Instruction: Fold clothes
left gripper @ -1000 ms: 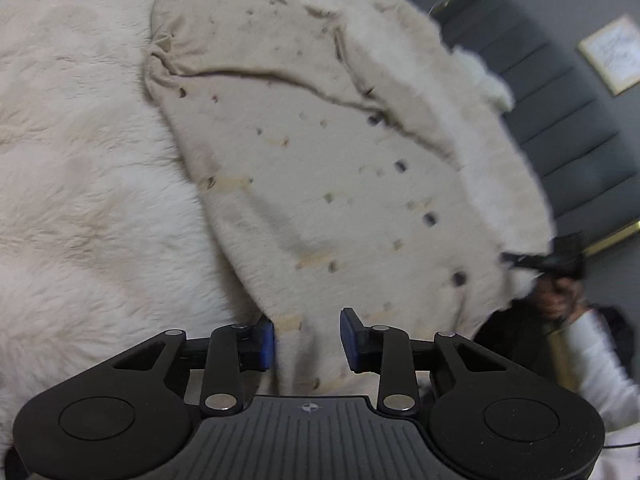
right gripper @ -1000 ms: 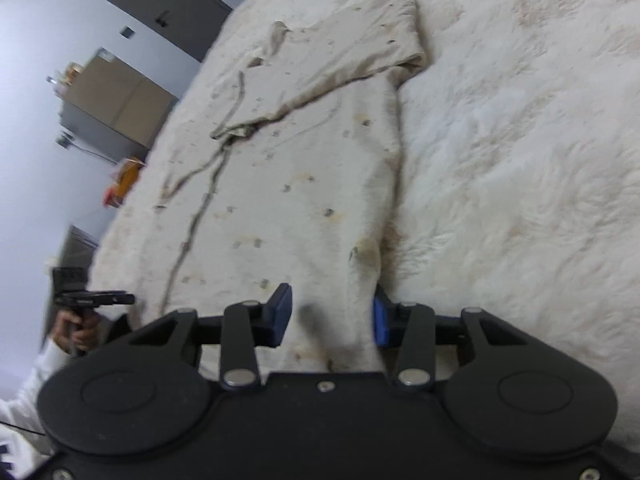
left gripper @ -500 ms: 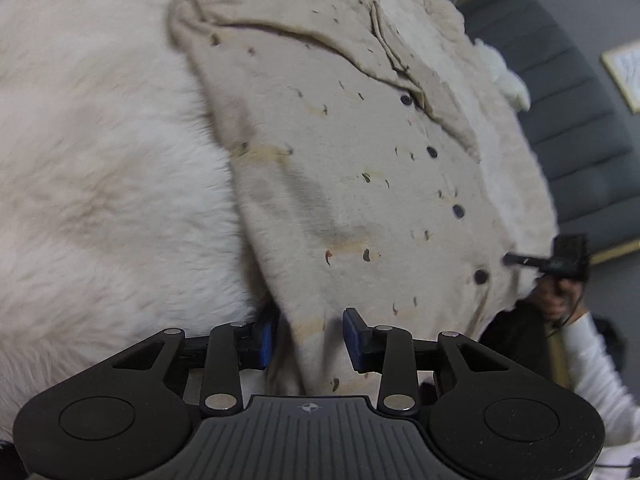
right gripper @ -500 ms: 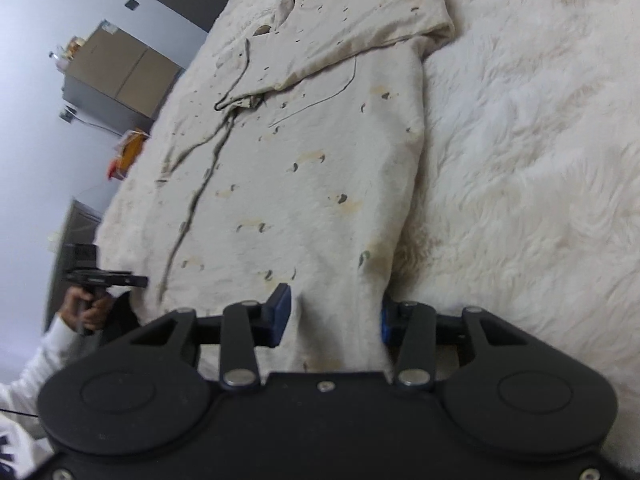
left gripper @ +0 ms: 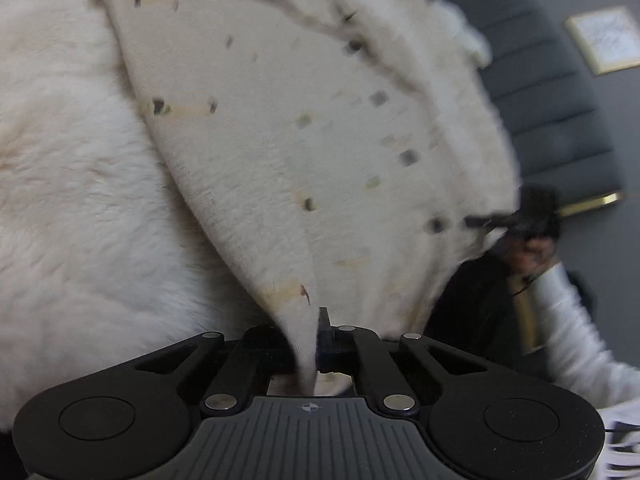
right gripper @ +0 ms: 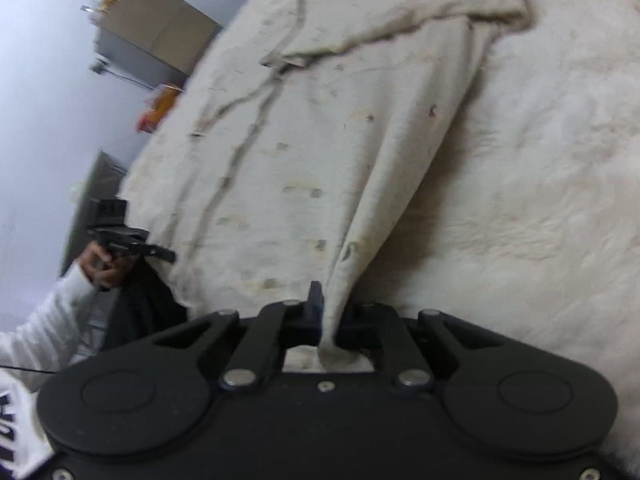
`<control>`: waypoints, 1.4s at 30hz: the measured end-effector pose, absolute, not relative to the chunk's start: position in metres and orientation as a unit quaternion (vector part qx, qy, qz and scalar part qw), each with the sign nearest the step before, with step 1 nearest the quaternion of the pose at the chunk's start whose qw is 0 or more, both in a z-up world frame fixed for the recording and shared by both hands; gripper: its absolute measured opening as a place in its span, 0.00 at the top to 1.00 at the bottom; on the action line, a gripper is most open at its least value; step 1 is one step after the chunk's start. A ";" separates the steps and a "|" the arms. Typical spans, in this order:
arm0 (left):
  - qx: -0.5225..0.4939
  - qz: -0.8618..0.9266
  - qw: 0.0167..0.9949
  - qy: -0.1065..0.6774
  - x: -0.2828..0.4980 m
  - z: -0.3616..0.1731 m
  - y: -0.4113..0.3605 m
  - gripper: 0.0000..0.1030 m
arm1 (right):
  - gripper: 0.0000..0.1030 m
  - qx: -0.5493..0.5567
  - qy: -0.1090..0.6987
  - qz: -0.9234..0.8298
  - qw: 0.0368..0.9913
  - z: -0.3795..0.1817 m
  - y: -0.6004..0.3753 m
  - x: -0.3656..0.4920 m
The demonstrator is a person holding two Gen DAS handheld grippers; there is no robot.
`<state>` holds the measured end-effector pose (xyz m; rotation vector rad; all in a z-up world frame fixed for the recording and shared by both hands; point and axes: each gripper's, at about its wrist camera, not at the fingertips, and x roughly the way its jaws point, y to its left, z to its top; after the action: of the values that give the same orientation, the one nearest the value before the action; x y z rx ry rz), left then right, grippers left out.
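Garment (left gripper: 304,152): one cream, fleecy piece of clothing with small dark and tan printed marks, lying spread on a white shaggy blanket (left gripper: 72,184). Near hem raised off the blanket at both corners; far part flat, with a sleeve or flap folded across it at the far end. A dark seam or drawstring line runs lengthwise through the cloth in the right wrist view (right gripper: 236,160).

Left gripper (left gripper: 310,344): jaws have just been closing and now stand clenched on the near left corner of the garment. A narrow tail of cloth runs down between the blue pads and bunches behind them. Cloth stretches taut from this pinch toward the far side.

Right gripper (right gripper: 326,320): jaws have just been closing and are likewise clamped on the near right corner of the garment, a pinched fold passing between the pads and gathering beneath. Seen from the left wrist camera, it appears blurred at the right, held in a hand (left gripper: 528,248) with a white sleeve (left gripper: 576,328).

Left hand (right gripper: 102,264): seen from the right wrist camera at the left, gripping the handle of its tool, white sleeve below.

Surroundings: grey channel-tufted headboard or panel (left gripper: 552,112) beyond the bed on the right; framed picture (left gripper: 604,38) on the wall; grey-and-tan cabinet (right gripper: 156,36) far left; small orange item (right gripper: 158,108) near the bed edge, too blurred to identify.
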<state>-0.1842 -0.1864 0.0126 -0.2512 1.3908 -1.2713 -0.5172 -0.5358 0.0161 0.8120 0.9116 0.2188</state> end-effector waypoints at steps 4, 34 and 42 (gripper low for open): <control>-0.156 -0.552 0.596 0.562 -0.185 0.036 -0.160 1.00 | 0.97 0.389 0.385 0.123 0.828 0.037 -0.531 -0.536; -0.222 -0.608 0.555 0.523 -0.123 0.063 -0.173 0.99 | 0.99 0.455 0.260 0.166 0.836 0.073 -0.553 -0.555; -0.335 -0.537 0.617 0.467 0.042 0.080 -0.247 0.99 | 0.99 0.495 0.119 0.115 0.853 0.100 -0.671 -0.476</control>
<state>0.0421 -0.2472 0.0800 -0.7717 1.0739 -1.2372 -0.4755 -0.6706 0.0998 1.0405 0.2504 0.2429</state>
